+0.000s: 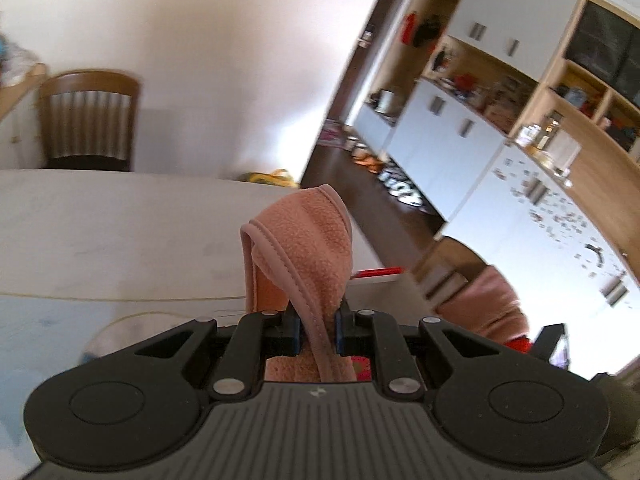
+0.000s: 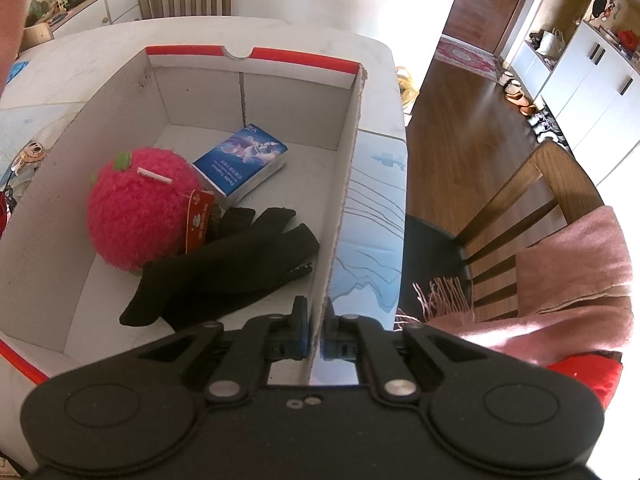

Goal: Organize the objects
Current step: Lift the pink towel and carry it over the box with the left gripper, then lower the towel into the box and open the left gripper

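pink fleece cloth (image 1: 308, 248), soft, light and floppy, is pinched between the left gripper (image 1: 318, 330) fingers; the box (image 2: 352, 128) wall is clamped by the right gripper (image 2: 316, 334).

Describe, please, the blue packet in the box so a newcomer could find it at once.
Look inside the open white cardboard box with red rim on the table. Toward its far wall lies a flat blue rectangular packet, beside the fuzzy pink strawberry plush and beyond the black gloves. It alone is printed and blue.
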### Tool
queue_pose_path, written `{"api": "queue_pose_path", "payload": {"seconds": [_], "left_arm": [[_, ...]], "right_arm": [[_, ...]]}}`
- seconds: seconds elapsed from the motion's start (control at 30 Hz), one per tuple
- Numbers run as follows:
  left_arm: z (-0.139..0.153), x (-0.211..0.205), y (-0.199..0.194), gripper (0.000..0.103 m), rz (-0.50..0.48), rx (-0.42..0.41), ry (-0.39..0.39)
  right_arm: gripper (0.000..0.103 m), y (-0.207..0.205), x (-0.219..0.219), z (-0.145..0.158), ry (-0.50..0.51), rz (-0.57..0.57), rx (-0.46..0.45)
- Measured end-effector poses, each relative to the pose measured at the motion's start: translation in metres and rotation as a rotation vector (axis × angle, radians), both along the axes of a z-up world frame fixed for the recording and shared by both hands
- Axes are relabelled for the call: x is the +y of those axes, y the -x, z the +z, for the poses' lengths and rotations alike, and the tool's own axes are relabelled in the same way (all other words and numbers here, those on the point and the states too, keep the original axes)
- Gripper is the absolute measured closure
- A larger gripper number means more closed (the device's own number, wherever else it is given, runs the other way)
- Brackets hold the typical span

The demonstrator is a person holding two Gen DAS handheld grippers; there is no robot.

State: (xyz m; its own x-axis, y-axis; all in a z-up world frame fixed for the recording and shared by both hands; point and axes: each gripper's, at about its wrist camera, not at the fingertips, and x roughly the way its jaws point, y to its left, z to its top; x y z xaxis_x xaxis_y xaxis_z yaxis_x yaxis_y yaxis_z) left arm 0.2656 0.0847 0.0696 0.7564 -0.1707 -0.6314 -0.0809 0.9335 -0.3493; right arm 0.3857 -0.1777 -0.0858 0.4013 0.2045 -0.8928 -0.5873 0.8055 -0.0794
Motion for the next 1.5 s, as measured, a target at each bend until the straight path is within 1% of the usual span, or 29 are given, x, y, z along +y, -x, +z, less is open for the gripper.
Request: {"api": "queue_pose_path", "payload": {"seconds": [0.1, 0.3, 0.4, 0.47, 0.6, 0.8, 0.93, 1.03, 1.17, 1.5], "left_arm": [[0.003, -0.019, -0.018, 0.089, -0.051, -0.005, 0.044], [0.008, -0.062, -0.05, 0.089, -0.154, -0.016, 0.106], [0.003, -0.081, -0.07, 0.089, -0.189, -0.004, 0.149], [-0.005, -0.093, -0.083, 0.089, -0.201, 0.016, 0.171], [-0.028, -0.114, -0.109, 0.089, -0.216, 0.082, 0.248], [-0.068, -0.131, -0.136, 0.089, -0.21, 0.159, 0.285], [-0.094, -0.131, -0.141, 0.089, -0.196, 0.208, 0.273], [-0.113, -0.13, -0.144, 0.089, -0.187, 0.243, 0.247], [-0.131, -0.133, -0.153, 0.089, -0.188, 0.28, 0.214], [-0.16, -0.145, -0.175, 0.089, -0.197, 0.367, 0.107]], "right_arm": [[0.098, 0.0, 0.0, 0.0, -0.002, 0.0, 0.0], [0.098, 0.0, -0.002, -0.001, -0.006, 0.002, 0.002], [0.098, 0.0, -0.002, -0.001, -0.008, 0.0, 0.004], [0.098, 0.0, -0.002, 0.0, -0.01, 0.0, 0.004], [0.098, 0.0, -0.001, 0.0, -0.01, 0.002, 0.004], [0.098, 0.0, -0.002, 0.0, -0.012, 0.0, 0.005], [0.098, 0.001, -0.001, -0.001, -0.012, 0.001, 0.003], [0.098, 0.001, 0.0, -0.001, -0.011, 0.002, 0.003], [0.098, 0.001, -0.001, -0.001, -0.012, 0.001, 0.004], [0.098, 0.002, 0.0, -0.001, -0.013, 0.003, 0.006]]}}
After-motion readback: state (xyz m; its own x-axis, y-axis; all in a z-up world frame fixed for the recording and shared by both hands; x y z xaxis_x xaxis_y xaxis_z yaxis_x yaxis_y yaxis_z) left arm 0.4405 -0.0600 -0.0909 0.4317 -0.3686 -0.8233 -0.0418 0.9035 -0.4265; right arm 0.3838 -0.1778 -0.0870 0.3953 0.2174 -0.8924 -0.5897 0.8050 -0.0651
